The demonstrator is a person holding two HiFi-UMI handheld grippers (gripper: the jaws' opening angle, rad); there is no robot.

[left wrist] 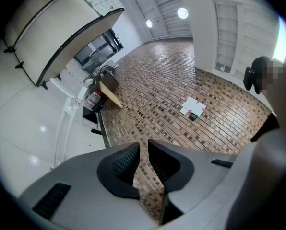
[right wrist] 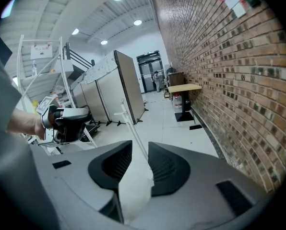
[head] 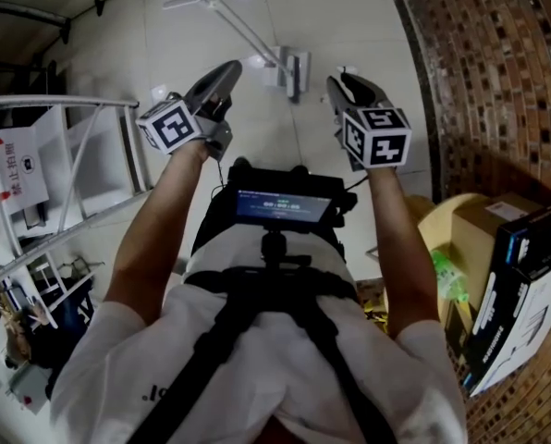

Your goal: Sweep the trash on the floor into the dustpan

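The left gripper (left wrist: 143, 145) has its jaws drawn in to a narrow slit, and nothing sits between them; only brick shows through the gap. The right gripper (right wrist: 139, 145) stands a little wider, though still narrow, and it too is empty. The white handle (right wrist: 133, 131) seen through its gap stands on the floor beyond the jaws, not in them.

In the head view both grippers are held up in front of the person's chest, the left gripper (head: 229, 67) and the right gripper (head: 340, 81) near each other and level, each with its marker cube nearest the wrist. Between the forearms, a small screen (head: 283, 205) rides on a chest harness.

Just past the fingertips, on the pale tiled floor (head: 349, 26), lies the long white handle (head: 243, 28), ending in a grey boxy foot that looks like the dustpan (head: 295, 70). It sits between the lines of the two grippers and apart from both. No trash can be made out on the tiles.

A brick wall (head: 497, 72) runs along the person's right, with cardboard boxes (head: 511, 276) at its base. The left gripper view faces that wall (left wrist: 172, 95), where white papers (left wrist: 193, 107) are stuck. A white rack (head: 67, 155) stands on the person's left. The right gripper view shows a wooden-topped table (right wrist: 184, 87) against the bricks farther off, with grey partition panels (right wrist: 128, 85) across from it.
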